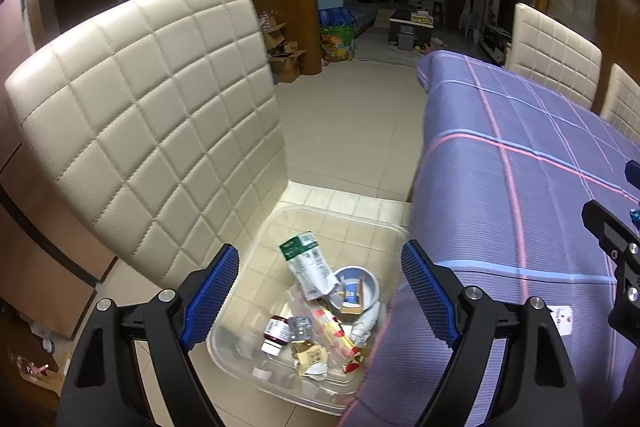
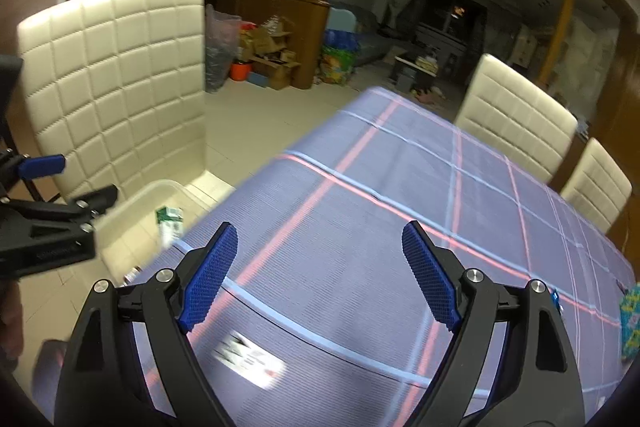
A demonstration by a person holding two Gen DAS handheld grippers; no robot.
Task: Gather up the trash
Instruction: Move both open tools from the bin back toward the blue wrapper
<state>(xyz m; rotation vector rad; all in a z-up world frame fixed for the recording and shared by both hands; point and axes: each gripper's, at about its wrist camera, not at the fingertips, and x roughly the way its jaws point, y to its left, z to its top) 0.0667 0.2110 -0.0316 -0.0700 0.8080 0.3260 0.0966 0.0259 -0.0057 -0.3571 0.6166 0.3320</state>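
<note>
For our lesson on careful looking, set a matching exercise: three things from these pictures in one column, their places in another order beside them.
1. clear bin
2. white label
3. small brown bottle

A. lying inside the bin
B. standing on the cream chair's seat
C. lying flat on the purple checked tablecloth

Pairs: 1-B, 2-C, 3-A

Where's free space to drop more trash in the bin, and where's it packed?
The clear bin is bare along its far end, near the chair back. The green-topped packet, bowl and small bottle crowd its near half. The plaid tablecloth is bare beyond the white label.
</note>
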